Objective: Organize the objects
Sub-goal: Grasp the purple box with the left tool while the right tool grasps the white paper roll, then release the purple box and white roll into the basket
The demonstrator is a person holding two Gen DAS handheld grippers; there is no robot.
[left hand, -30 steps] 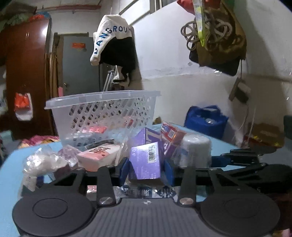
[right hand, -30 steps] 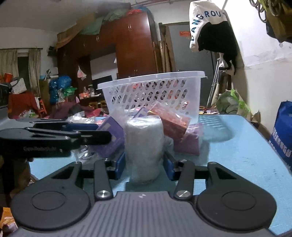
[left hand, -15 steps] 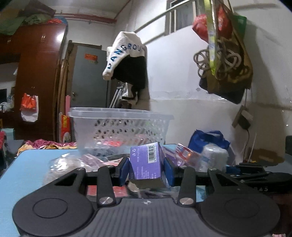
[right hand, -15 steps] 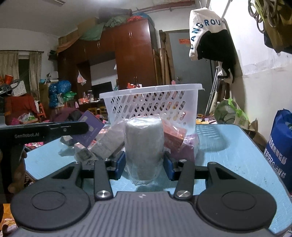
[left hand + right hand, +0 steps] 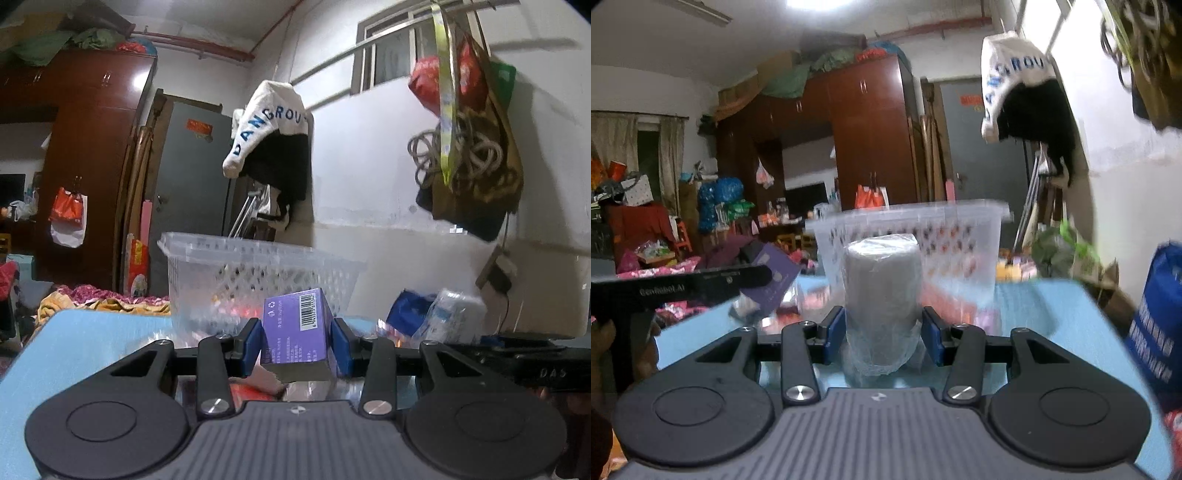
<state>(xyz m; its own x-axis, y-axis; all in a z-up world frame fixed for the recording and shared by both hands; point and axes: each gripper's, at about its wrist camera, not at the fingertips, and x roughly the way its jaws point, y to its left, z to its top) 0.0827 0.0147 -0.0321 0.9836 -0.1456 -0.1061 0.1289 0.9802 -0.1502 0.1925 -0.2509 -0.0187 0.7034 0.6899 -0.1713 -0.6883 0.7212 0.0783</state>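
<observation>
My left gripper (image 5: 295,341) is shut on a purple box (image 5: 295,332) with a barcode and holds it above the blue table (image 5: 74,343). My right gripper (image 5: 882,332) is shut on a white roll wrapped in clear plastic (image 5: 882,291), lifted above the table (image 5: 1052,314). The white plastic basket (image 5: 258,273) stands behind the box; it also shows in the right wrist view (image 5: 923,236), behind the roll. The roll shows at the right of the left wrist view (image 5: 454,314); the purple box shows at the left of the right wrist view (image 5: 774,277).
Red and pink packets (image 5: 251,391) lie on the table below the left gripper. A blue bag (image 5: 1160,325) stands at the table's right edge. A jacket (image 5: 273,147) and bags (image 5: 469,147) hang on the wall behind.
Both grippers have risen from the pile on the table, each carrying its object. The basket now sits lower in both views.
</observation>
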